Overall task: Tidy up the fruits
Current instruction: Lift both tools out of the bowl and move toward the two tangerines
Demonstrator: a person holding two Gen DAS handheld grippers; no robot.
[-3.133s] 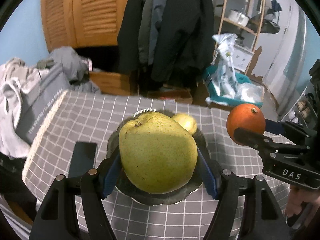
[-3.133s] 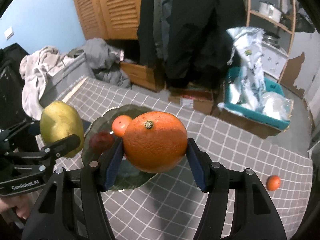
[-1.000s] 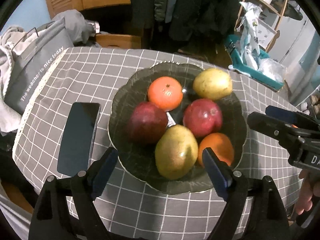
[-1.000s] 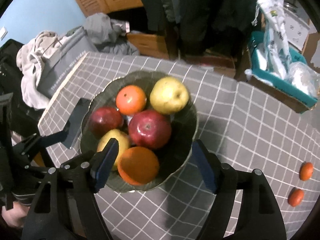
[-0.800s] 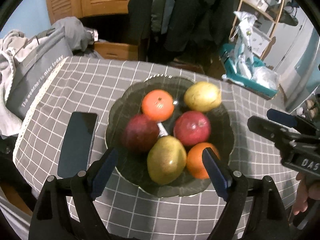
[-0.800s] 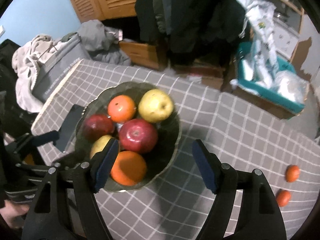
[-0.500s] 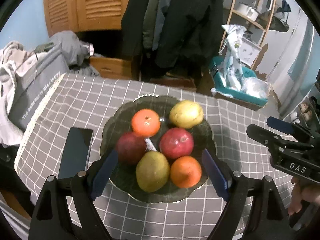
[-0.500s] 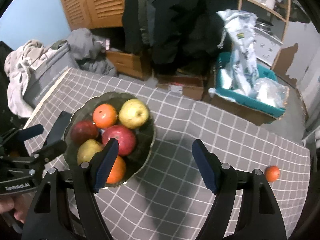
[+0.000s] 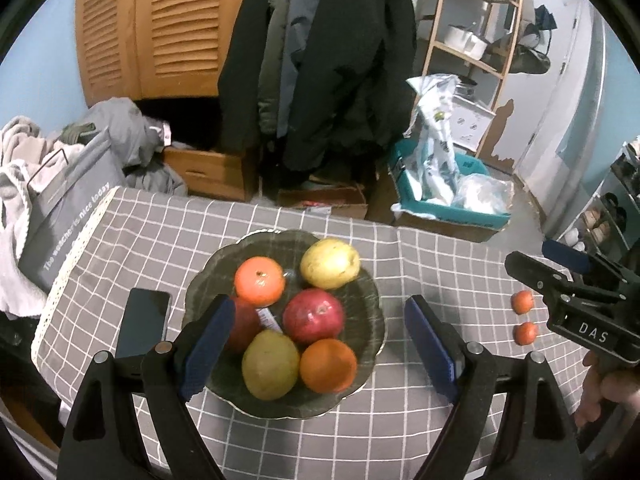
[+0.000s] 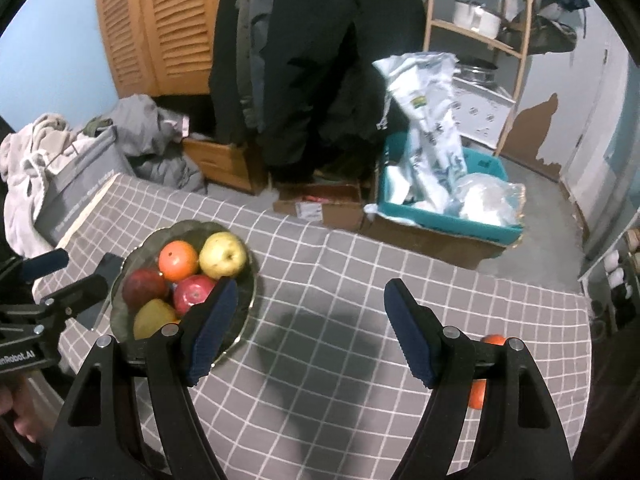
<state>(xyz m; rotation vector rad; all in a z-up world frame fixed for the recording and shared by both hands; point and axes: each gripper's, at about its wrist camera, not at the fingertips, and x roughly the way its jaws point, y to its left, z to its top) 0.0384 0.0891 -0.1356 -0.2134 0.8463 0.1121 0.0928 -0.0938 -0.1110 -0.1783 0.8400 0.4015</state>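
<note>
From the left wrist view, the left gripper (image 9: 316,344) hangs above the near edge of the dark glass bowl (image 9: 372,280) with its jaws spread wide and nothing between the pads, which suggests its load is already set down. Six fruits are packed in the bowl: an orange (image 9: 259,281) at the far left, a yellow pear (image 9: 330,263) at the far right, one red apple (image 9: 314,316) in the middle, a second red apple (image 9: 244,322) half hidden by the left pad, a green pear (image 9: 271,364) and another orange (image 9: 328,365) nearest. Two small tangerines (image 9: 522,302) lie loose on the checked tablecloth (image 9: 160,232) well to the right, just beside the right gripper (image 9: 560,264), probably the next to collect. One dark phone (image 9: 144,322) lies left of the bowl. From the right wrist view, the right gripper (image 10: 310,334) is likewise wide open and empty over bare cloth, the bowl at its left; only five fruits show here, and the tangerines sit mostly hidden behind its right finger.
</note>
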